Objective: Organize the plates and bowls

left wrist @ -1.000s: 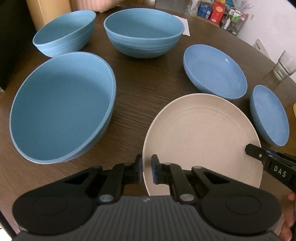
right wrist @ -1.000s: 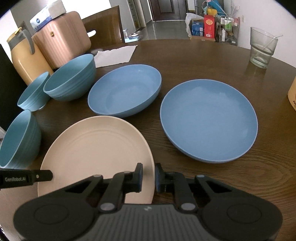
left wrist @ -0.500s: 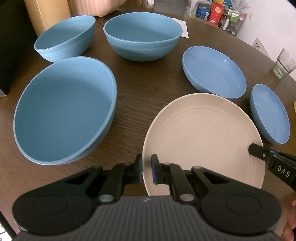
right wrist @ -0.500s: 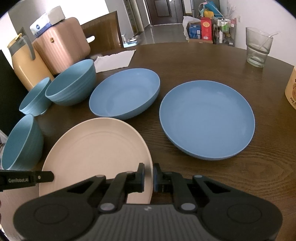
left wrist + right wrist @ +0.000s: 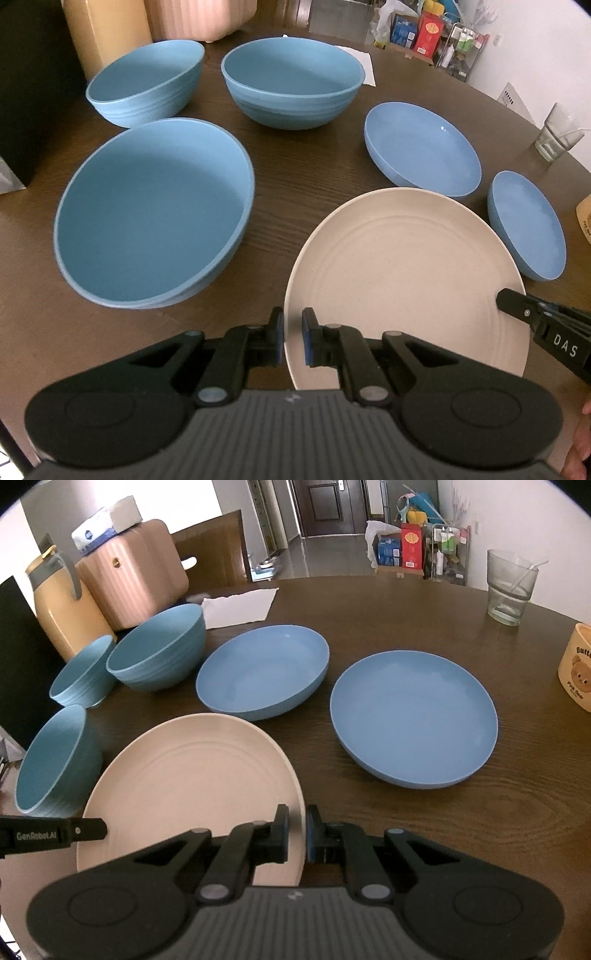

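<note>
Left gripper (image 5: pixel 293 341) is clamped on the near-left rim of the beige plate (image 5: pixel 402 280); right gripper (image 5: pixel 296 832) is pinched on its opposite rim — both holding the same plate, lower centre of each view. In the left wrist view, three blue bowls sit upper left: nearest bowl (image 5: pixel 155 210), small bowl (image 5: pixel 146 83), deep bowl (image 5: pixel 293 92). Two blue shallow dishes lie on the right — one (image 5: pixel 423 164) above the plate, one (image 5: pixel 526 230) at the right edge. All are on the dark wooden table (image 5: pixel 303 158). Glass tumbler (image 5: pixel 509 587) upper right in the right wrist view.
</note>
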A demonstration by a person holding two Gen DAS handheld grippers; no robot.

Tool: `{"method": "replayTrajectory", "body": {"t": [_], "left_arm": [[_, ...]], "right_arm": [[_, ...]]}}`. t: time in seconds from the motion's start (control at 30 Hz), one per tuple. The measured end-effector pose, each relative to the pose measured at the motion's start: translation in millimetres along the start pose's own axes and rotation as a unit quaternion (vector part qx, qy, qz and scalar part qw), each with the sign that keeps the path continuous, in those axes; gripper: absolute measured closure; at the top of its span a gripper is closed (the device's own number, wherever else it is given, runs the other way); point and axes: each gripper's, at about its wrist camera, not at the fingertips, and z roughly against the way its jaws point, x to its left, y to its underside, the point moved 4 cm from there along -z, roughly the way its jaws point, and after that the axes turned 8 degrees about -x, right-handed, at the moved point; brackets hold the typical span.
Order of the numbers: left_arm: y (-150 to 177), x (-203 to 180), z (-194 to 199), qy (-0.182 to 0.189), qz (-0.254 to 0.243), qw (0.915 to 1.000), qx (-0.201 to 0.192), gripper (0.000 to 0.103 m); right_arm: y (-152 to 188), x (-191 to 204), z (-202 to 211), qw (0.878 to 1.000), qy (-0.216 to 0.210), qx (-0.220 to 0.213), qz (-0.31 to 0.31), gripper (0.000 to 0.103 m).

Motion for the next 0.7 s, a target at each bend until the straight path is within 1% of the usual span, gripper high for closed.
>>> {"method": "replayTrajectory", "body": {"t": [0.4, 0.7], "left_arm": [[12, 13, 19, 0.001, -0.005, 0.9999, -0.010, 0.092], [34, 23, 31, -0.007, -0.007, 0.9998, -0.016, 0.092]], "right_arm": [[14, 22, 26, 1.000, 0.004, -0.005, 0.010, 0.094], [34, 37, 40, 1.000, -0.001, 0.000, 0.015, 0.094]]}}
